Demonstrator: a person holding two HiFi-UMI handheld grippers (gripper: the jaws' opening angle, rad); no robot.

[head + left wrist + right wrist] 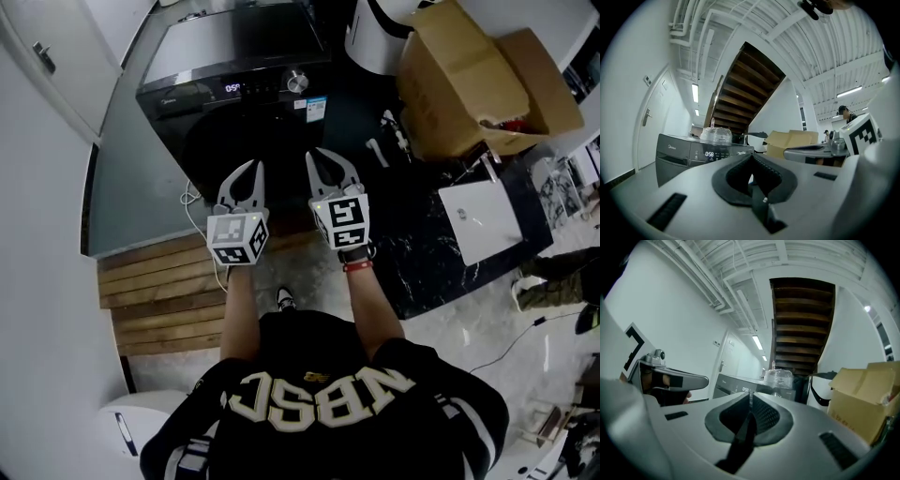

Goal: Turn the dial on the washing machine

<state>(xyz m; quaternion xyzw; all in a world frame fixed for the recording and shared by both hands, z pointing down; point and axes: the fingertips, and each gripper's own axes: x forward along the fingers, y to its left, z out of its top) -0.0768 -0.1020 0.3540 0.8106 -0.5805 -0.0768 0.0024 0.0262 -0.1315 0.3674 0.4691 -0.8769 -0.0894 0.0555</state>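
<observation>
Short of the washing machine [234,66], left tool [254,166] and right tool [316,153] hang closed, empty; I'd open one squarely around the dial [297,82].

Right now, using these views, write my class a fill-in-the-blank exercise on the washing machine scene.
The display on the washing machine reads ____. The dial is ____ in colour. In the head view, the cardboard box stands to the machine's ____. The left hand-held gripper and right hand-held gripper both hold ____.
Missing words: 0:58; silver; right; nothing.
</observation>
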